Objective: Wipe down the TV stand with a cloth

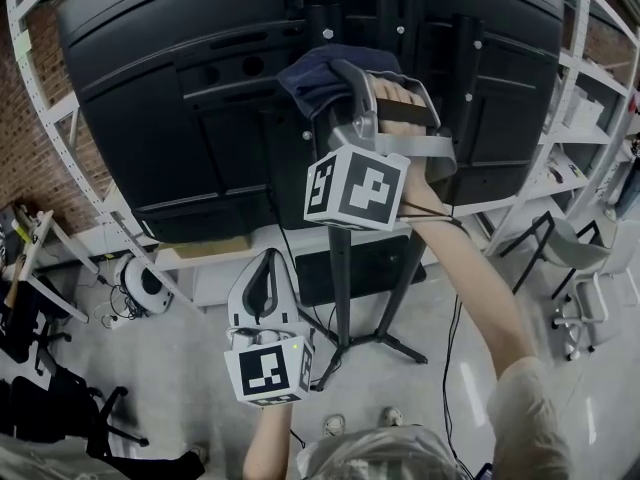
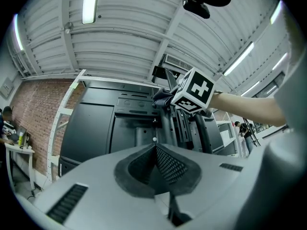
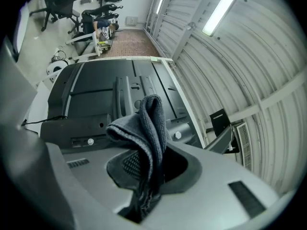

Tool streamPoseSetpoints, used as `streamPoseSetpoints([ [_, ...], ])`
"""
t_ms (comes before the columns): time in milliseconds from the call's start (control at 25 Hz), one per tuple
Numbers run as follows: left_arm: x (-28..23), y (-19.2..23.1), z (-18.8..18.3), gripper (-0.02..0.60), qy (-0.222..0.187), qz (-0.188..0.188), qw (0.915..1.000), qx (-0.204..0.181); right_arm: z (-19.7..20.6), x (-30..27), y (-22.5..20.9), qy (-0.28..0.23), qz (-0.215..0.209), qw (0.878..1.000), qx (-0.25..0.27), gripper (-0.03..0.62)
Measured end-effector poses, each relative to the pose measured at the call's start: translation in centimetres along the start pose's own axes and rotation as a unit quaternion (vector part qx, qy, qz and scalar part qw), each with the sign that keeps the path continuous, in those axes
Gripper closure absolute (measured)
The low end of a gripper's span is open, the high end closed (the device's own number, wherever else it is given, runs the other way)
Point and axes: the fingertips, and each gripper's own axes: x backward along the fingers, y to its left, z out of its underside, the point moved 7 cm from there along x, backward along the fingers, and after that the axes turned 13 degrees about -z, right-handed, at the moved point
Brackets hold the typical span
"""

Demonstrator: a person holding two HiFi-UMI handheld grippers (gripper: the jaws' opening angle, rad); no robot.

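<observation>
Gripping the dark blue cloth (image 1: pixel 312 76) between its jaws, the right gripper (image 1: pixel 350 80) holds it at the upper centre of the head view, against the black column of the TV stand (image 1: pixel 342 268). Lower down, the left gripper (image 1: pixel 266 273) hangs with jaws together, holding nothing.

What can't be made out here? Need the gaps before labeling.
- Head view: the right gripper's jaws and where the cloth meets the stand post, hidden behind the marker cube and hand.
- Right gripper view: whatever lies straight ahead, covered by the cloth clamped in the jaws.
- Left gripper view: stand's base, blocked by the left gripper body.
- Dust on the dark panels: too dim.
</observation>
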Motion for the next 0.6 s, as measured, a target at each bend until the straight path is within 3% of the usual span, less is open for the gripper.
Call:
streamPoseSetpoints([
  [600, 0.5, 0.4, 0.9, 0.568, 0.016, -0.002, 0.9999, 0.005, 0.9, 0.9, 3.7, 0.012, -0.026, 1.0, 0.003, 0.537],
])
